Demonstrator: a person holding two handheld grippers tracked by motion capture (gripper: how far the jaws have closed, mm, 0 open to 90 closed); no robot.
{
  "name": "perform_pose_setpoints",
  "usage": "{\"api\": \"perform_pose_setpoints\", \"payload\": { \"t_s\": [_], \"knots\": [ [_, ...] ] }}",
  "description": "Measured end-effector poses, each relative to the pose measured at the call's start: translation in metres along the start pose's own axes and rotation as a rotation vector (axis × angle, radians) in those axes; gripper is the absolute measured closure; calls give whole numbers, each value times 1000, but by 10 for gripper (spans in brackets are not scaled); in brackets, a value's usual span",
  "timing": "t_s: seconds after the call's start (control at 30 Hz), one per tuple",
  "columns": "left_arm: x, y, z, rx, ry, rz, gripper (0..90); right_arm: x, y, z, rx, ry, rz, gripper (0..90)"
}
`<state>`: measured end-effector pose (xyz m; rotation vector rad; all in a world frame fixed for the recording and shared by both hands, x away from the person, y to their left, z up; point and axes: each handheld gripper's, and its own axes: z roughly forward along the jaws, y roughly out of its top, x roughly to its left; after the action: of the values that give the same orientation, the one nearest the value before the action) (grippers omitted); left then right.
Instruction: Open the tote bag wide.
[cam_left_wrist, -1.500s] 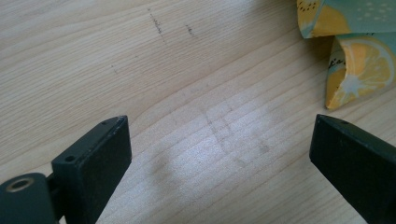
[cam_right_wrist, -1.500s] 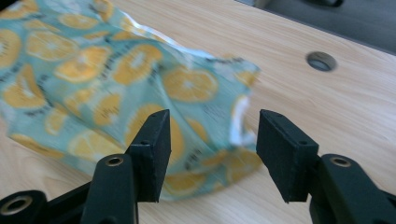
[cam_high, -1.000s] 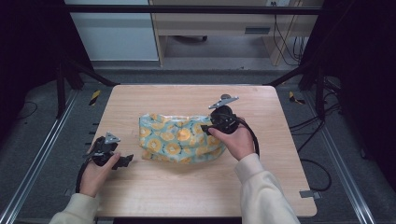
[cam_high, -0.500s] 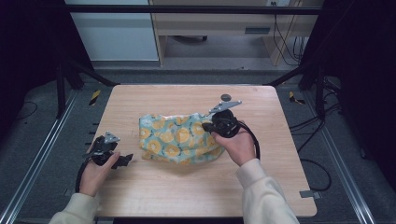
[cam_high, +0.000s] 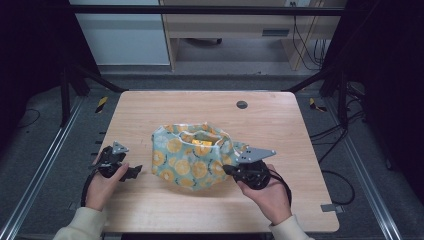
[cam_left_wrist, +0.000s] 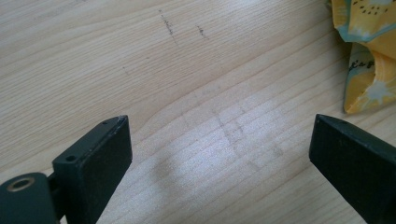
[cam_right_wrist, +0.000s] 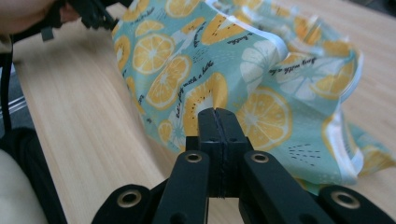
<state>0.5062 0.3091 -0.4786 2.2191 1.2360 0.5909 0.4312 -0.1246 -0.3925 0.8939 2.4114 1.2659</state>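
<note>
In the high view, a teal fabric cloth printed with orange and lemon slices lies bunched near the middle of the pale wooden table, one fold lifted into a loose hump. The right gripper sits at the cloth's near right edge; the left gripper rests on the table just left of it, apart from the fabric.

In the left gripper view, the jaws stand wide apart over bare wood, nothing between them, a cloth corner off to the side.

In the right gripper view, the jaws are clenched on a pinch of the cloth.

The step looks like folding: the right gripper pulls an edge across. Next, the left gripper likely needs to pin or take the opposite edge.
</note>
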Motion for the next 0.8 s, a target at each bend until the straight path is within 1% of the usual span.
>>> {"api": "perform_pose_setpoints", "payload": {
  "t_s": [0.03, 0.1, 0.13, 0.17, 0.23, 0.27, 0.3, 0.4, 0.43, 0.47, 0.53, 0.6, 0.63, 0.67, 0.7, 0.73, 0.8],
  "knots": [
    [0, 0, 0, 0, 0, -2, 58, 0, -6, 4, 17, 3, 4, 900],
    [0, 0, 0, 1, 0, -2, 58, -2, -7, 5, 19, 1, 8, 900],
    [0, 0, 0, 1, 2, -2, 58, -5, -9, 8, 24, 0, 24, 900],
    [0, -1, 0, 0, 2, -2, 58, -5, -9, 8, 24, 0, 24, 900],
    [1, -1, 0, -2, 1, -6, 58, -5, -13, 14, 54, 6, 29, 900],
    [1, -1, 0, -2, 1, -6, 58, -5, -13, 14, 54, 6, 29, 900],
    [1, -1, 0, 2, 0, -2, 58, -3, -17, 19, 77, 13, 27, 900],
    [0, -1, 0, 4, -3, 0, 58, -2, -18, 21, 80, 10, 24, 898],
    [0, -1, 0, 1, -3, -4, 58, -3, -17, 21, 78, 8, 27, 883],
    [-1, -1, 0, 1, -4, -4, 58, -4, -16, 20, 76, 6, 34, 850],
    [-1, -1, 0, 2, -3, -3, 58, -7, -14, 20, 80, 1, 37, 756],
    [0, -1, 1, 6, -3, -2, 58, -9, -11, 18, 85, -16, 42, 663],
    [1, -1, 1, 7, -2, -1, 58, -11, -6, 14, 73, -27, 49, 610],
    [1, -1, 1, 7, -2, -1, 58, -11, -6, 14, 73, -27, 49, 610],
    [1, -1, 1, 8, -1, 0, 58, -13, -1, 9, 67, -40, 53, 569],
    [0, -1, 1, 10, -2, 1, 58, -13, -1, 9, 67, -40, 53, 569],
    [0, -1, 2, 8, -5, 0, 58, -17, 10, 2, 58, -58, 47, 529]
  ]
}}
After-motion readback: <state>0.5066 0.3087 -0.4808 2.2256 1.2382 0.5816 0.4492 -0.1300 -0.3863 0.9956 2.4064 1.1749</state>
